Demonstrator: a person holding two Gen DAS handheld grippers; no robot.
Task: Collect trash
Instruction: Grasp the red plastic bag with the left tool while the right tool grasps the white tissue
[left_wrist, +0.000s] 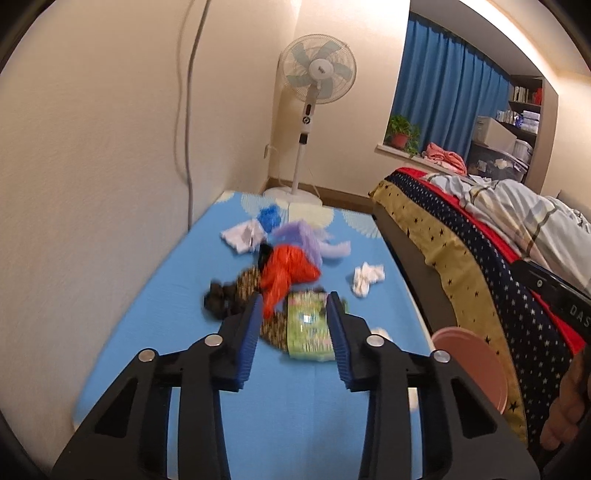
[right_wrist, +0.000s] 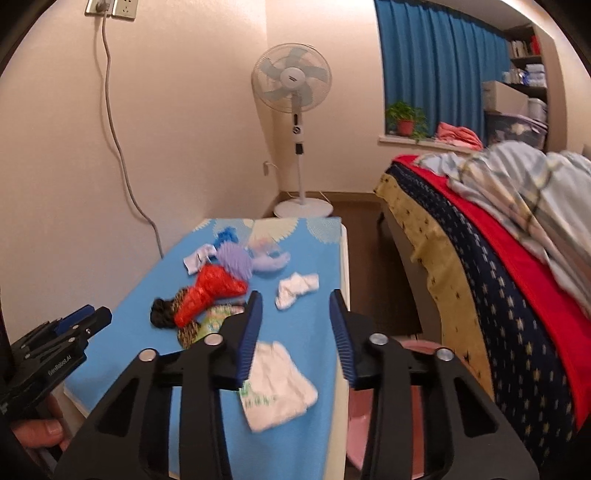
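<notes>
Left gripper (left_wrist: 293, 304) and right gripper (right_wrist: 295, 302), angled downward above the blue desk (right_wrist: 317, 369), fingers parted, gripping nothing. Trash lies below: green packet (left_wrist: 308, 325), red bag (right_wrist: 214, 291), white wrapper (right_wrist: 277, 384). Pink bin (left_wrist: 476, 365) beside the desk.

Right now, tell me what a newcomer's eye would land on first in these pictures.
The heap of bright scraps in the middle of the blue table top: a red plastic bag with a purple one just behind it. Then the white standing fan in the far corner, and the blue curtain to its right, above the bed.
</notes>
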